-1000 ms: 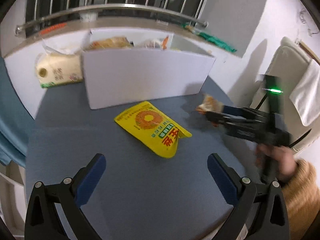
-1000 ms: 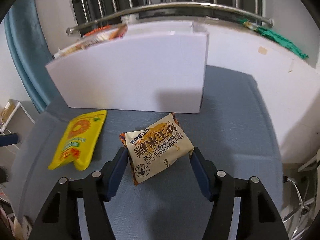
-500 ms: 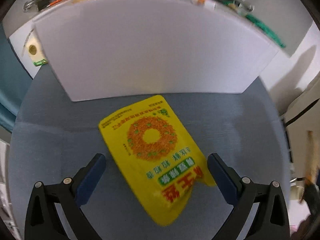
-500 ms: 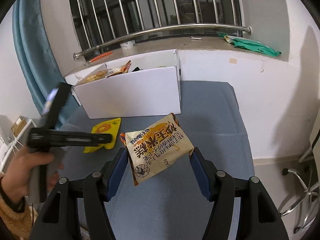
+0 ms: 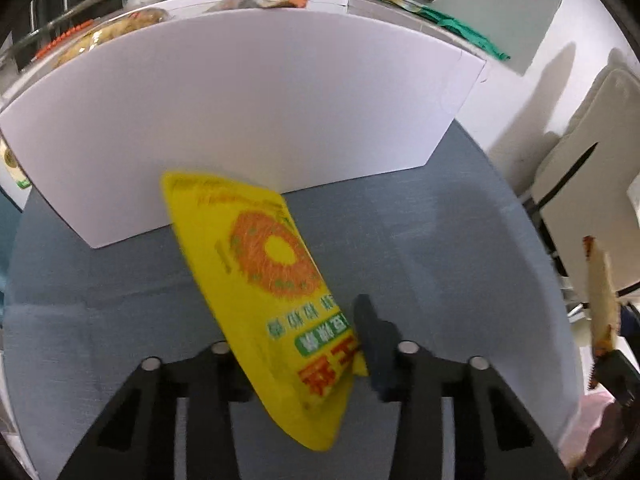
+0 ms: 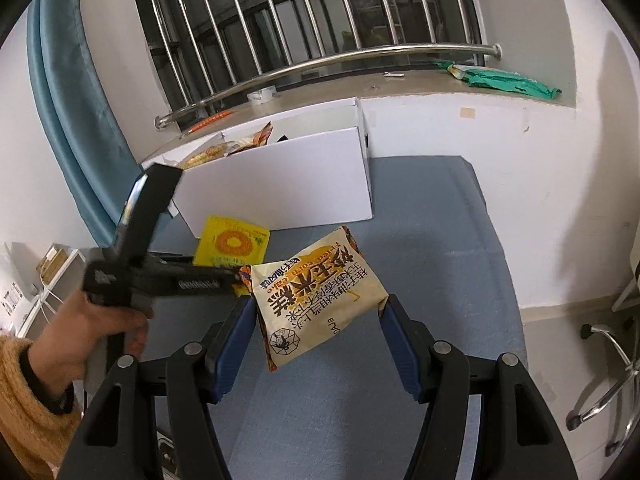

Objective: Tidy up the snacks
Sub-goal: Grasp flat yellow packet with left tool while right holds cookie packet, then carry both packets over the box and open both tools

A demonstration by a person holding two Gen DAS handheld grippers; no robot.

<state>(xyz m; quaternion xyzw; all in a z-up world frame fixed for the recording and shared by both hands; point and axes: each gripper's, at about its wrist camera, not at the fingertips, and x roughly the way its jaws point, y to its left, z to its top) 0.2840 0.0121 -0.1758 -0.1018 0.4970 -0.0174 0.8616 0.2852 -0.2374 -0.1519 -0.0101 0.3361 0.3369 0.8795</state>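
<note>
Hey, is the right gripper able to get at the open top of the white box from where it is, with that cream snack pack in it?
Probably yes. The right gripper holds the cream snack pack clear of the table, and the white box stands ahead, open on top. The left gripper with the yellow packet sits off to one side.

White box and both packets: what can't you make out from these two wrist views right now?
- White box interior: left wrist view, its front wall hides it; right wrist view shows only a few wrappers.
- Yellow packet: left gripper jaws closing on it; motion blur and the packet hide the pads' contact.
- Cream packet in right gripper: underside hidden.
</note>
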